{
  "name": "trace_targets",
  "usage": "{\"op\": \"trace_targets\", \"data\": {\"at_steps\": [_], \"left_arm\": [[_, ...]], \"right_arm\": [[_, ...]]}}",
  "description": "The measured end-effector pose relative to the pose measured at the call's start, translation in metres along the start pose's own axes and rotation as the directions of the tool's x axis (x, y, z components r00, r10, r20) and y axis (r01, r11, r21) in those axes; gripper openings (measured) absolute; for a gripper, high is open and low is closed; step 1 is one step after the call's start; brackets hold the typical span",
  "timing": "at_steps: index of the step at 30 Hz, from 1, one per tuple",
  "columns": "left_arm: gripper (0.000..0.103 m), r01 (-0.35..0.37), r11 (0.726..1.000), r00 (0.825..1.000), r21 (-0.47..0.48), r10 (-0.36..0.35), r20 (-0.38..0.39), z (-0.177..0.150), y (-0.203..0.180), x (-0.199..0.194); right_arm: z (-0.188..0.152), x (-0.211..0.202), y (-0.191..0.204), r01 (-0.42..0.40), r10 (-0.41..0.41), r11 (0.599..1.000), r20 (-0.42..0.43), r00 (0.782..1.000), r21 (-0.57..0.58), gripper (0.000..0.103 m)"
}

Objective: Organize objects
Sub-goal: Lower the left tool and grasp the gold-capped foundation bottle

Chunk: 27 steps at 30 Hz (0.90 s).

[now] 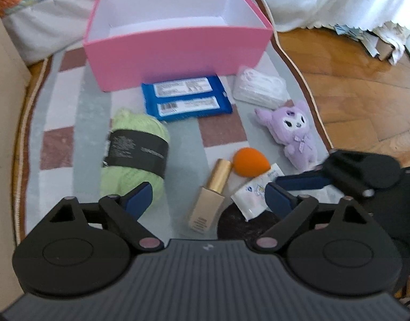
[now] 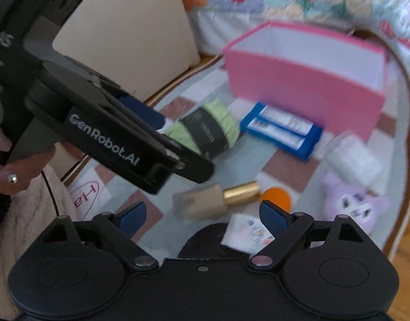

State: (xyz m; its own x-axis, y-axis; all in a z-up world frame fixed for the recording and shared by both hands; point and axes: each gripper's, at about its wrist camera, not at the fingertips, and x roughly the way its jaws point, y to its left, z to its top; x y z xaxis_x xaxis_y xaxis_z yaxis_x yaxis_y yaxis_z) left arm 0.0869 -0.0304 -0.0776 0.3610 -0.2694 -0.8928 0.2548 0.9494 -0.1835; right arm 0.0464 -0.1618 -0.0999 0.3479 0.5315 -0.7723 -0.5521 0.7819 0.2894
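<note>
Rug [image 1: 57, 101]: foundation bottle [image 1: 209, 195] at 12 o'clock between left gripper [image 1: 209, 196] jaws, apart, empty; long axis 1-to-7; right gripper [image 2: 202, 218] likewise apart.

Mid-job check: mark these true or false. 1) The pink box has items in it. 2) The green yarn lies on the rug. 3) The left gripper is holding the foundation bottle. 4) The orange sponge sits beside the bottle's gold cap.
1) False: the pink box looks empty.
2) True: the green yarn lies on the rug.
3) False: the left gripper is open; the foundation bottle lies unheld.
4) True: the orange sponge sits there.
</note>
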Motion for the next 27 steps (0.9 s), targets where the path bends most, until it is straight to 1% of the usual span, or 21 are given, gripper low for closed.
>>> {"op": "trace_targets", "data": {"at_steps": [2, 4, 5, 7, 8, 10, 11, 13, 15, 17, 19, 21, 23, 26, 27], "left_arm": [[0.079, 0.023, 1.0, 1.0, -0.01, -0.024, -0.016, -0.003, 0.003, 0.009], [0.064, 0.041, 0.999, 0.999, -0.026, -0.042, -0.035, -0.007, 0.007, 0.017], [0.061, 0.046, 0.998, 0.998, -0.033, -0.048, -0.047, -0.009, 0.009, 0.022], [0.056, 0.049, 0.998, 0.997, -0.046, -0.052, -0.063, -0.012, 0.014, 0.03], [0.054, 0.05, 0.997, 0.996, -0.053, -0.053, -0.069, -0.014, 0.017, 0.033], [0.048, 0.055, 0.996, 0.995, -0.072, -0.06, -0.083, -0.017, 0.022, 0.04], [0.046, 0.055, 0.995, 0.994, -0.082, -0.062, -0.088, -0.019, 0.024, 0.043], [0.04, 0.041, 0.995, 0.994, -0.093, -0.05, -0.097, -0.022, 0.026, 0.049], [0.04, 0.02, 0.994, 0.994, -0.105, -0.031, -0.104, -0.024, 0.028, 0.056], [0.04, 0.049, 0.989, 0.992, -0.137, -0.064, -0.105, -0.025, 0.03, 0.06], [0.039, 0.059, 0.987, 0.992, -0.146, -0.074, -0.099, -0.026, 0.03, 0.061], [0.039, 0.088, 0.98, 0.989, -0.179, -0.107, -0.099, -0.027, 0.034, 0.061], [0.039, 0.146, 0.958, 0.979, -0.248, -0.176, -0.104, -0.03, 0.043, 0.062], [0.039, 0.239, 0.911, 0.95, -0.336, -0.291, -0.114, -0.038, 0.049, 0.066], [0.039, 0.261, 0.898, 0.94, -0.353, -0.319, -0.119, -0.04, 0.048, 0.068]], "right_arm": [[-0.002, 0.012, -0.002, -0.024, 0.025, 0.999, -0.022, 0.999, 0.043, 0.091], [-0.005, 0.023, -0.002, -0.036, 0.038, 0.996, -0.037, 0.999, 0.077, 0.089], [-0.006, 0.027, -0.001, -0.039, 0.043, 0.995, -0.041, 0.998, 0.088, 0.087], [-0.009, 0.035, 0.0, -0.049, 0.054, 0.993, -0.045, 0.998, 0.107, 0.079], [-0.01, 0.036, 0.001, -0.057, 0.062, 0.992, -0.044, 0.997, 0.114, 0.077], [-0.012, 0.041, 0.004, -0.07, 0.075, 0.992, -0.045, 0.996, 0.11, 0.068], [-0.012, 0.043, 0.006, -0.066, 0.072, 0.992, -0.051, 0.996, 0.103, 0.067], [-0.012, 0.05, 0.008, -0.057, 0.064, 0.994, -0.071, 0.995, 0.094, 0.062], [-0.013, 0.058, 0.009, -0.047, 0.056, 0.994, -0.089, 0.994, 0.101, 0.061], [-0.015, 0.065, 0.007, -0.033, 0.044, 0.992, -0.094, 0.995, 0.119, 0.061], [-0.017, 0.07, 0.005, -0.001, 0.015, 0.99, -0.1, 0.995, 0.138, 0.061], [-0.02, 0.07, 0.004, 0.006, 0.006, 0.99, -0.088, 0.996, 0.14, 0.062], [-0.021, 0.069, 0.005, 0.013, -0.001, 0.991, -0.088, 0.996, 0.137, 0.063], [-0.022, 0.066, 0.008, 0.042, -0.032, 0.994, -0.09, 0.995, 0.106, 0.066], [-0.021, 0.067, 0.007, 0.054, -0.045, 0.994, -0.092, 0.995, 0.098, 0.068]]}}
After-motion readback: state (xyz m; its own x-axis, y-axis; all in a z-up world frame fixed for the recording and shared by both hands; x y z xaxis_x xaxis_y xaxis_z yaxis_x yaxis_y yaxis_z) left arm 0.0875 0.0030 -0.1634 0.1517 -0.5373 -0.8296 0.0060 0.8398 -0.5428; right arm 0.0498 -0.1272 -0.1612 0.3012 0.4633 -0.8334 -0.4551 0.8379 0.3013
